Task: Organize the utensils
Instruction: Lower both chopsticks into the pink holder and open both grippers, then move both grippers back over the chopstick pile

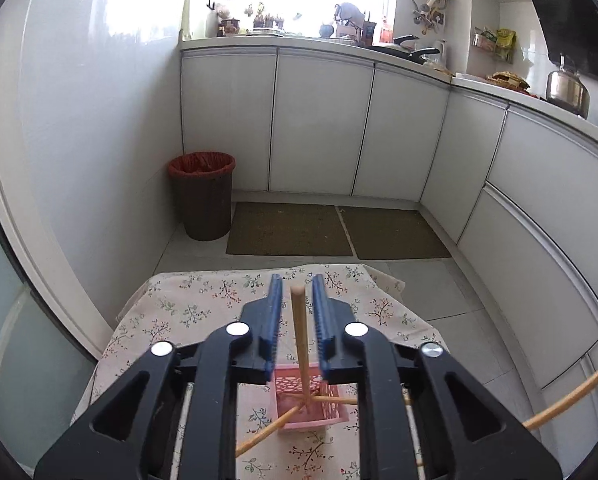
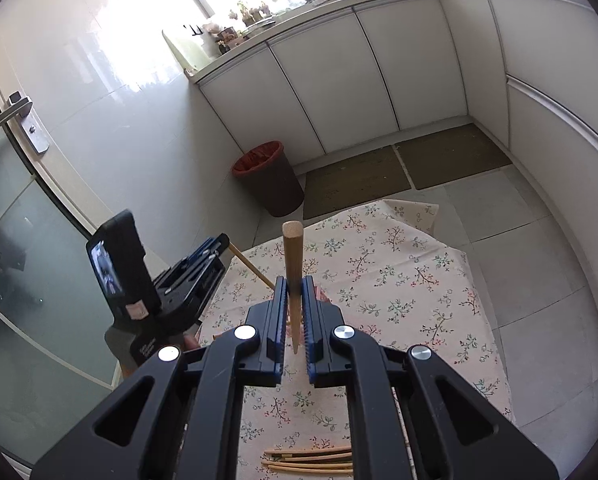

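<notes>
Wooden chopstick (image 1: 300,336) upright between parted blue pads of left gripper (image 1: 295,320), untouched, foot in pink basket (image 1: 299,396) lower centre; drop-off step judged done here. Floral tablecloth (image 1: 187,312), bin (image 1: 203,196) left of centre.

Right wrist view: right gripper (image 2: 295,312) clamped on second chopstick (image 2: 293,264); loose chopsticks (image 2: 307,460) at bottom edge. Next: carry across to basket.
</notes>
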### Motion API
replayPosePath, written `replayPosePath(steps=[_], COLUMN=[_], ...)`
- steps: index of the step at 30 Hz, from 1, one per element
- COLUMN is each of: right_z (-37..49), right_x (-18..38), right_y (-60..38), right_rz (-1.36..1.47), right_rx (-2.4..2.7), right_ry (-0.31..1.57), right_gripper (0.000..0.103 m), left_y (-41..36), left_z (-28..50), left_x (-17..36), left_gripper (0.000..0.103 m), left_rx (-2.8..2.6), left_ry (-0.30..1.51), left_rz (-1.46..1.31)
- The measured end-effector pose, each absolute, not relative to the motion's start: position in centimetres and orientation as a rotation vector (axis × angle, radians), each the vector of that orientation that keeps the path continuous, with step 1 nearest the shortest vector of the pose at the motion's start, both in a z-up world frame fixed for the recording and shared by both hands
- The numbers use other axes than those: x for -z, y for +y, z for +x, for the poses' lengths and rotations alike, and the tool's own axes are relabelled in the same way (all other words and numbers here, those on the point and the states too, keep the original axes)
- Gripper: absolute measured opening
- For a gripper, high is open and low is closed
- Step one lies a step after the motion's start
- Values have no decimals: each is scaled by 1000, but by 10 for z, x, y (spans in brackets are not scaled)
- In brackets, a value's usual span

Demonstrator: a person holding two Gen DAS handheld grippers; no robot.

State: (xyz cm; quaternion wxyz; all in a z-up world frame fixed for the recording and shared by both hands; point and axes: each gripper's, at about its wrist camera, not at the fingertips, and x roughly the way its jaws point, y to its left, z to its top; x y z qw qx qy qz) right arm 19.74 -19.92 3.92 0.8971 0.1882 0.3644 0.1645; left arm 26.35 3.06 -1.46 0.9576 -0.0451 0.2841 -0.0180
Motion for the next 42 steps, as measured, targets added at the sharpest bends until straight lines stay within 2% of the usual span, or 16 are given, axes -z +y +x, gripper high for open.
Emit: replayPosePath(steps=[1, 3, 9, 14, 21, 25, 27, 28, 33, 36, 38, 40, 42], right_z=[201, 209, 243, 270, 293, 289, 279, 274, 246, 227, 215, 200, 188], right_x=[-41, -44, -42, -25, 23, 27, 19, 14, 0, -3, -5, -7, -8], right_y=[-196, -188, -162, -136, -103, -94, -95, -97, -117, -133, -146, -157, -166], right_rz=[391, 387, 355, 291, 240, 226, 222, 221, 219, 229, 237, 231, 223], right_rx=[-343, -344, -324, -294, -302, -315, -317, -312, -255, -201, -163, -116, -86], right_ry=[747, 729, 704, 684, 764, 788, 766, 752, 728, 719, 703, 683, 675], right_gripper=[8, 8, 8, 8, 8, 13, 22, 32, 35, 47, 61, 67, 68], left_y=[35, 48, 75, 88, 98, 99, 98, 98, 87, 78, 70, 64, 57], left_z=[257, 239, 212, 211, 217, 212, 209, 205, 191, 179, 169, 160, 151], left_x=[10, -6, -29, -18, 8, 11, 9, 6, -3, -5, -7, -9, -11], left_gripper=[34, 37, 37, 37, 37, 38, 43, 50, 53, 63, 74, 82, 85], left_rx=[37, 23, -28, -57, -81, -85, -89, -94, -85, -76, -77, -73, -64], left_ry=[558, 511, 504, 545, 623, 641, 633, 626, 608, 606, 595, 582, 575], left_rz=[-108, -125, -127, -127, -121, -113, -108, -107, -80, -69, -56, -52, -42])
